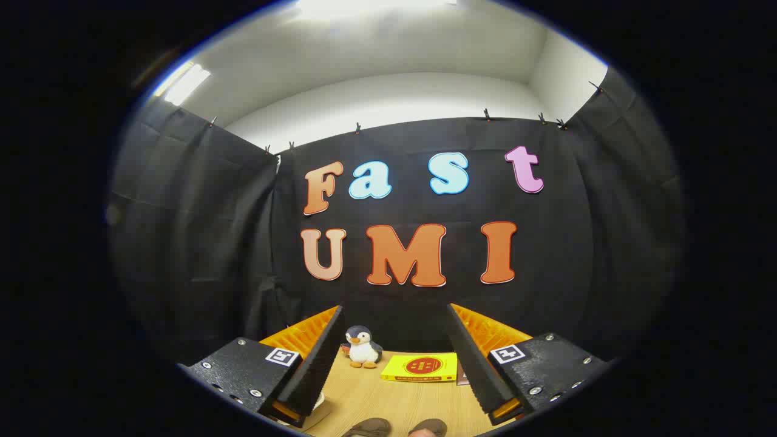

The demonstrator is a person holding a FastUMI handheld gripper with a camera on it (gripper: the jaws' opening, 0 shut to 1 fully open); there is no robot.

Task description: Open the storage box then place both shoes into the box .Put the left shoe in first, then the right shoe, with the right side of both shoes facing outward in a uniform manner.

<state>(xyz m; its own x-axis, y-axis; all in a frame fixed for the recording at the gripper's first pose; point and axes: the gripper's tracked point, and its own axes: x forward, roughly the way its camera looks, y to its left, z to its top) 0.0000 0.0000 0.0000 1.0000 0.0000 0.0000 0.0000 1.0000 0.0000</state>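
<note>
- A handheld two-finger gripper (397, 358) points forward and is tilted upward, seen from just behind its fingers.
- Its jaws stand wide apart, with nothing held between them.
- The left finger (315, 364) is a dark, flat, textured pad that slants inward toward its tip, backed by an orange ribbed piece.
- The right finger (476, 364) mirrors it, slanting inward from the other side with the same orange backing.
- Each finger is fixed to a black block with screws and a small square black-and-white marker on top.
</note>
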